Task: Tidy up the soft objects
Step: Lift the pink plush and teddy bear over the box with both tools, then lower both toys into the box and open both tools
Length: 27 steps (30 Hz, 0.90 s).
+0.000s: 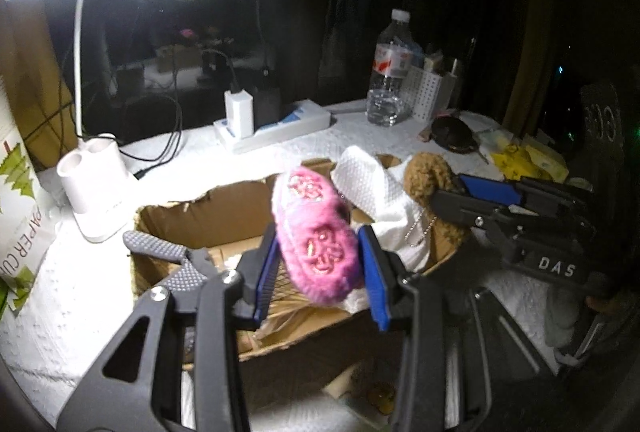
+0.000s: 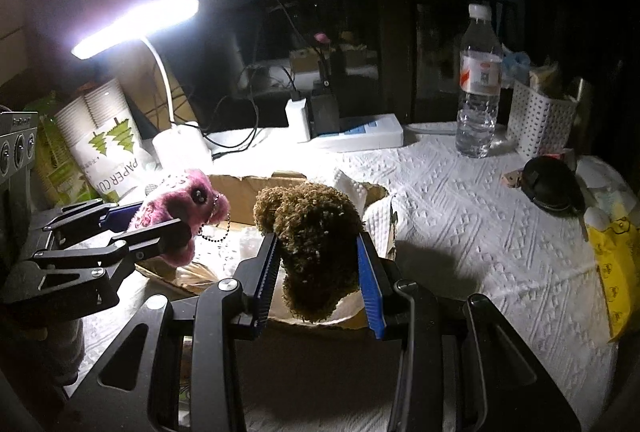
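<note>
One lamp lights white-covered table (dark room); cardboard box centre.

dim room | desk lamp glare | fisheye edges dark | near tongs blurred

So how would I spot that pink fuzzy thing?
Find the torn cardboard box beside the white desk lamp. Above it, the left gripper holds the pink plush. Its neighbour, the brown plush, is curly; only the pink one has shiny embroidered patches.
</note>
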Tool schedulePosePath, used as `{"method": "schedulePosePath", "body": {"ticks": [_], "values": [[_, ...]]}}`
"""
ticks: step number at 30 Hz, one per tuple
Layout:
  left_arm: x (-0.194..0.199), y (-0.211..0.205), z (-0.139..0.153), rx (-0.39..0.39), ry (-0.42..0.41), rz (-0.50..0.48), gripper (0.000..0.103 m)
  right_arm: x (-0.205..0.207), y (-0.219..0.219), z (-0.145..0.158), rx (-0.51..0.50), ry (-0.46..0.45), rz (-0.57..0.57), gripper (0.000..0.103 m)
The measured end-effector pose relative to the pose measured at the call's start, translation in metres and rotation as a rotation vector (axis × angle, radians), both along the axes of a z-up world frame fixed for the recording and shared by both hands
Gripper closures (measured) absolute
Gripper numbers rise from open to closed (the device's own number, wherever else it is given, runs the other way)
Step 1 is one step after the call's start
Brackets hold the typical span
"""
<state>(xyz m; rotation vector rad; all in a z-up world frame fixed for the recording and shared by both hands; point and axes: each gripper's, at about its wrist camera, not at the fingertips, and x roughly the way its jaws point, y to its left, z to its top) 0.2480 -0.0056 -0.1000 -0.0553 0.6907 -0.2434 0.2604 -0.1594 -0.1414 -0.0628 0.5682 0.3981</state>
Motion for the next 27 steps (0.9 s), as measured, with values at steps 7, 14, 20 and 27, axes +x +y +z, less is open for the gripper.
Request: {"method": "schedulePosePath", "body": {"ticks": [7, 14, 20, 27], "values": [[0.012, -0.007, -0.016, 0.007, 0.043, -0.01, 0.063, 0.015, -0.001, -0.015, 0.006, 0.039, -0.001, 0.063], [0.022, -0.009, -0.035, 0.016, 0.103, -0.002, 0.063, 0.024, 0.0, -0.03, -0.003, 0.075, -0.002, 0.062], [0.024, -0.008, -0.036, 0.015, 0.119, 0.005, 0.062, 0.025, 0.003, -0.031, -0.012, 0.083, 0.003, 0.058], [0.018, -0.003, -0.029, 0.011, 0.107, 0.025, 0.053, 0.019, 0.005, -0.027, -0.017, 0.077, -0.007, 0.052]]}}
